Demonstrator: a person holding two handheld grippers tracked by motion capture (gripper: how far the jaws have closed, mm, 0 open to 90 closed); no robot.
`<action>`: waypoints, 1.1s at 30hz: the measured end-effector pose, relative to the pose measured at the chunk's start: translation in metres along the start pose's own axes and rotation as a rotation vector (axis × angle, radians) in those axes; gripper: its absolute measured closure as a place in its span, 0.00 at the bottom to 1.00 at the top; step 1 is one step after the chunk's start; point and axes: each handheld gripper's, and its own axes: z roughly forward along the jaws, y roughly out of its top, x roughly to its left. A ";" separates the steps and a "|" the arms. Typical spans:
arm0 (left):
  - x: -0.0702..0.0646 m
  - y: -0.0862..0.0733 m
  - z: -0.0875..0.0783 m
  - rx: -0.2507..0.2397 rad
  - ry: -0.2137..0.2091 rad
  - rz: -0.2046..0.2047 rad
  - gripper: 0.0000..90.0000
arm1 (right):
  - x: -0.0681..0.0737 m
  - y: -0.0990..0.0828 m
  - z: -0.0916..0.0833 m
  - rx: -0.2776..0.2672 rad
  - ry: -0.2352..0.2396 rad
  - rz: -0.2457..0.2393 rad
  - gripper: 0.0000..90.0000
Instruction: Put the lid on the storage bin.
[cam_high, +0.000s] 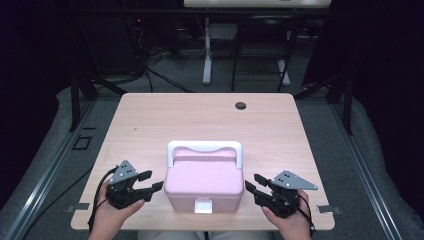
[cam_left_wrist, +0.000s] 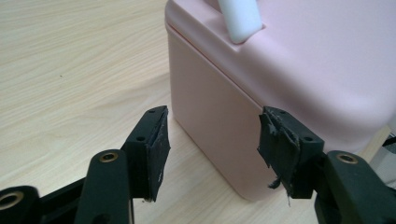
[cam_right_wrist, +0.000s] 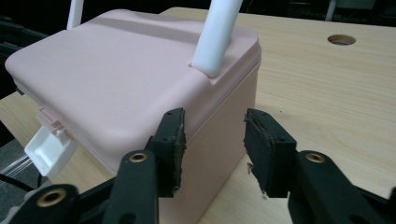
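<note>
A dark room with cables and frame legs surrounds a pale wooden desk (cam_high: 150, 120). Near its front edge, between the two hands, sits a pink lidded box (cam_high: 204, 185) with a raised white handle (cam_high: 204, 147) and a white front latch (cam_high: 202, 205). The left claw (cam_high: 152, 181) and right claw (cam_high: 252, 183) hover just beside its sides, both spread and empty. The box looks like rigid, smooth plastic, probably light and slippery on its walls; the handle or latch likely offers the surer hold.

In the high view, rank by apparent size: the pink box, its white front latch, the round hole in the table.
1. Pink plastic box, by far the largest.
2. White front latch.
3. Round dark table hole, slightly smaller, though it lies farther away.
</note>
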 end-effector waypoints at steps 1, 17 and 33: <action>0.001 0.000 0.001 -0.003 0.004 -0.002 0.45 | -0.001 0.000 0.000 -0.007 -0.001 -0.003 0.60; 0.027 0.001 0.007 0.001 0.040 -0.052 0.40 | -0.019 0.004 0.007 0.013 -0.043 0.006 0.49; 0.045 -0.018 0.017 -0.003 0.064 -0.112 0.39 | -0.036 -0.009 0.015 0.027 -0.123 -0.010 0.47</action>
